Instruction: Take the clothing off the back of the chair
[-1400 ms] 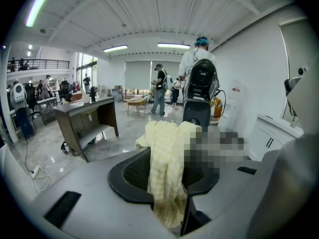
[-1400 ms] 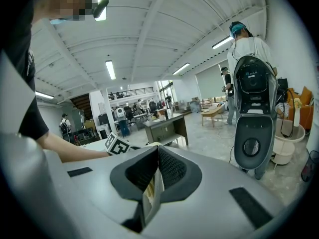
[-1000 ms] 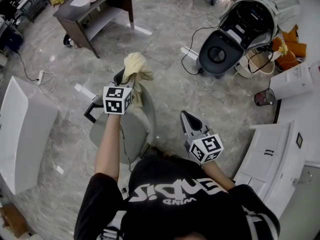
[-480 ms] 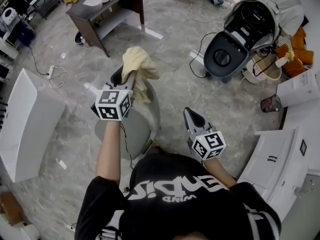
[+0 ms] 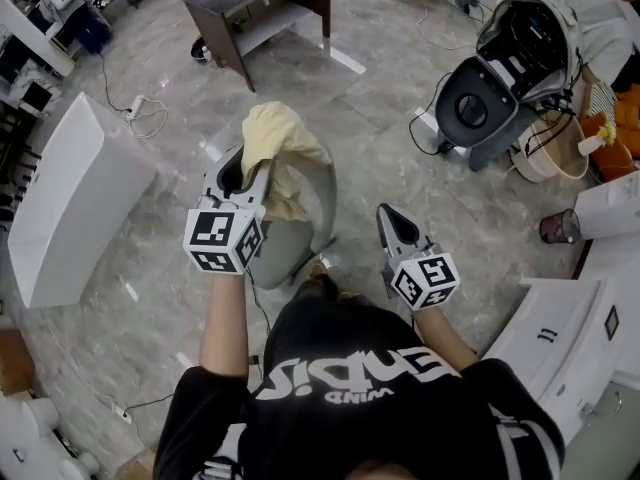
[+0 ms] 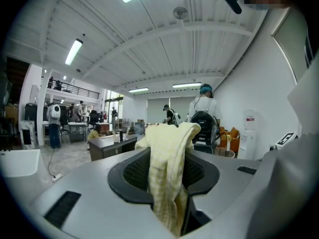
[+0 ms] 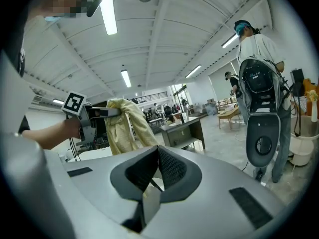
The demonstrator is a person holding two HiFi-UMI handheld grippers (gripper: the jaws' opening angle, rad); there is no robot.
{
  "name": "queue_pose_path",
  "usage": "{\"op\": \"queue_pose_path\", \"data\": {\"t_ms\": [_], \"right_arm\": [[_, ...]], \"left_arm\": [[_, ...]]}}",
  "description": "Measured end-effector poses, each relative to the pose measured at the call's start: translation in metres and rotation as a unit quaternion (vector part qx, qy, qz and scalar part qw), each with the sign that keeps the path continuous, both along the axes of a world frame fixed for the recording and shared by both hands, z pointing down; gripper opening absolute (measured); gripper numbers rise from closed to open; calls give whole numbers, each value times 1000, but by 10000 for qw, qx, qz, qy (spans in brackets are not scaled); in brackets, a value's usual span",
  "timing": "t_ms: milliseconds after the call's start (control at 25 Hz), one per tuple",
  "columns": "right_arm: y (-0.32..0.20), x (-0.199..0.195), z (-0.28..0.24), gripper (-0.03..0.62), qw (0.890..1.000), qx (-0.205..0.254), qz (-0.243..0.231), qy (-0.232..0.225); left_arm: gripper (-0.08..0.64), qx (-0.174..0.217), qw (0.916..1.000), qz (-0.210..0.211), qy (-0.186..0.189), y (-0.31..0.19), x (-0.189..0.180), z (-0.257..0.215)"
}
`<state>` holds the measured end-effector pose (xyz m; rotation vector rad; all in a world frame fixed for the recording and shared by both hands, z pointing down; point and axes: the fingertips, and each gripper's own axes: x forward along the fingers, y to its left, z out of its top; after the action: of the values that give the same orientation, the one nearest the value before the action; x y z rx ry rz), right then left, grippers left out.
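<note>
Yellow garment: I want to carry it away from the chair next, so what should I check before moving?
1. Left claw gripping the garment: ok, the cloth is pinched between its jaws.
2. Garment free of the chair: cannot tell; in the head view its lower end hangs right over the chair back.
3. Garment gathered up: not ok, most of it hangs loose beyond the jaws.
4. Right claw free to help: ok, jaws together with nothing in them.
5. White box and desk out of the way: ok, both stand apart from the chair.
</note>
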<state>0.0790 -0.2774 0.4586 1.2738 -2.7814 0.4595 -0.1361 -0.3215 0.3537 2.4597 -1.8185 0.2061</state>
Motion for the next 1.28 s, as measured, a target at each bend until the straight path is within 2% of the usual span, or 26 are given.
{"op": "queue_pose_path", "data": {"t_ms": [200,400,720,960,1280], "right_arm": [[29,-10,-7,14,9996,75,-233,-129],[64,-16,0,14,9996,2,-266,-122],[125,-33,1,14,9998,62,-107,-136],[199,-46,3,14,9999,59,-29,-98],[281,-35,2,14,9996,36,242,-113]], "left_arm": [[144,-112,9995,-298,65,45,-5,11],[144,-185,9990,-389,91,91,-10,16],[143,-123,9996,-233,130,160,-15,15],[144,-143,9997,-88,178,223,-21,23],[143,-162,9996,105,197,306,-12,38]]}}
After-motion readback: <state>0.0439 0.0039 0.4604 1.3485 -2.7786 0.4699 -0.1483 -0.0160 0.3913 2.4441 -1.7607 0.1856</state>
